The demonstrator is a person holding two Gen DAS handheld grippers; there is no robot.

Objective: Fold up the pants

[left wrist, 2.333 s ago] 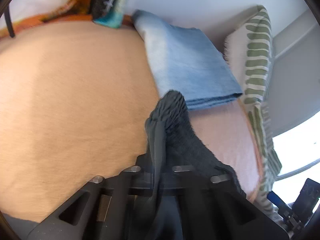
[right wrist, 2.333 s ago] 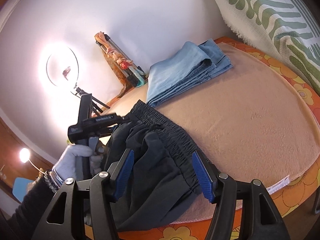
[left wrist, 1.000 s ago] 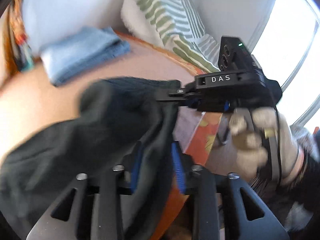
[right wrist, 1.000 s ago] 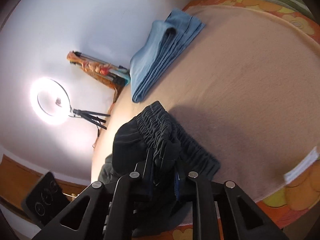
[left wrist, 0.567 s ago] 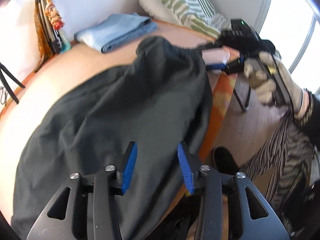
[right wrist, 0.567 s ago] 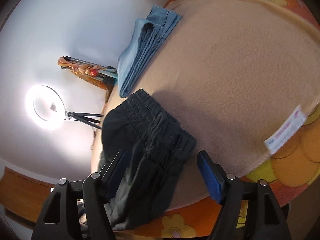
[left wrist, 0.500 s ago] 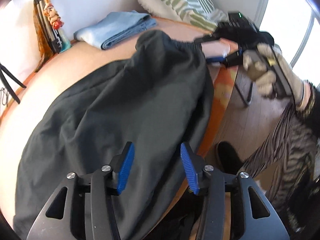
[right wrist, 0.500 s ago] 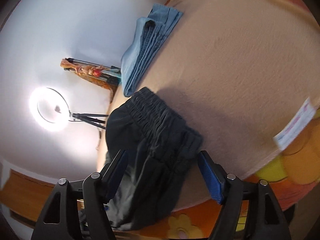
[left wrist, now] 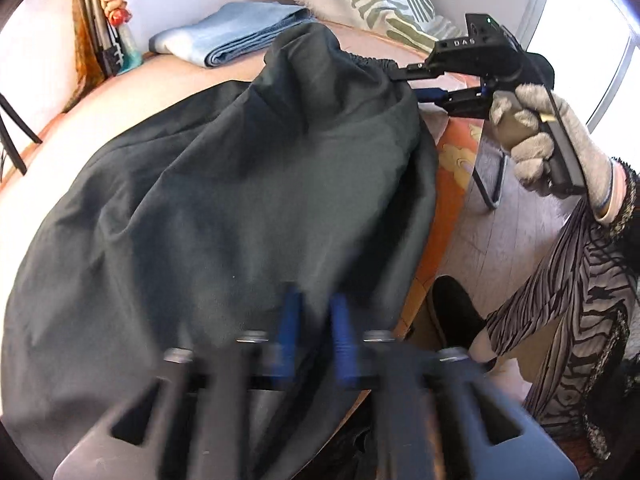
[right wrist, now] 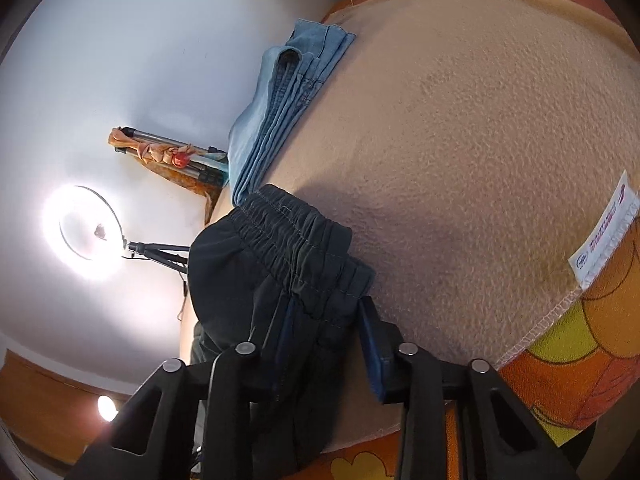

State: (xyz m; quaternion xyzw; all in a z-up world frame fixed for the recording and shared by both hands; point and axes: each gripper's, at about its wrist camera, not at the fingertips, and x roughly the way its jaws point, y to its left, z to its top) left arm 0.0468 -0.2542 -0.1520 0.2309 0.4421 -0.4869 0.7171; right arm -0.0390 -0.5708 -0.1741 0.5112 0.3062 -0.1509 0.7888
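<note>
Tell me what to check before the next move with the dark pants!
1. Right gripper on the gathered elastic waistband of the dark grey pants: ok; jaws have just been closing, waistband between them.
2. Left gripper pinching the pants' fabric near the bed edge: cannot tell; jaws have just closed, picture blurred.
3. Pants spread flat on the peach fleece blanket: not ok, bunched and humped.
4. Folded light blue jeans clear of the pants: cannot tell; they overlap in both views.
5. Bare blanket beside the waistband for folding: ok.
</note>
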